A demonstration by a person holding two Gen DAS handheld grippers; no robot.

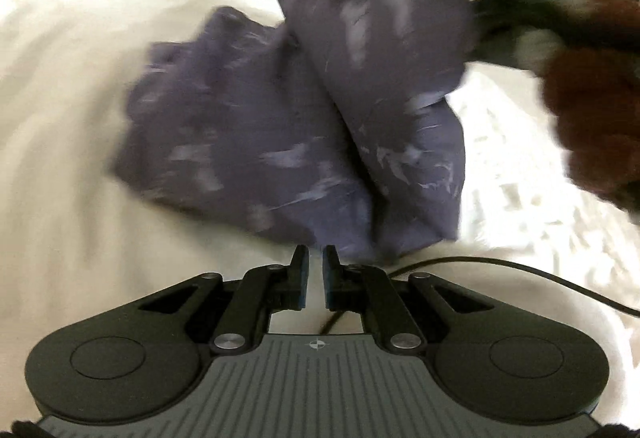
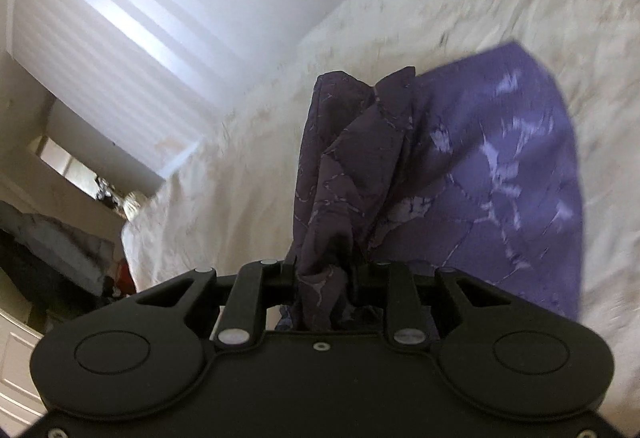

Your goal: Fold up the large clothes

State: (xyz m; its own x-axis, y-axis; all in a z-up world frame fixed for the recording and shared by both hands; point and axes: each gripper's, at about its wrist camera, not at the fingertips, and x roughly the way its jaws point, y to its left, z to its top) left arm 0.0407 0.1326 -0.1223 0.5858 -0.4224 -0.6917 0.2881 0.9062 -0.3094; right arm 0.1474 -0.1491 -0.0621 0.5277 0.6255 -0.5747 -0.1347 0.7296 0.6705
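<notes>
White bedding point(image 1: 72, 142) covers the bed, with a pale wall and striped blinds point(image 2: 100, 38) beyond its far edge, and the purple patterned garment point(image 1: 280, 118) lies bunched on that bedding. My left claw point(image 1: 315, 258) sits at the garment's near edge, its jaws almost together with a thin gap and nothing between them, a black cable point(image 1: 520, 274) trailing beside it. My right claw point(image 2: 324, 270) is clamped on a gathered fold of the garment point(image 2: 460, 166), the rest of which hangs from it down to the bedding.
</notes>
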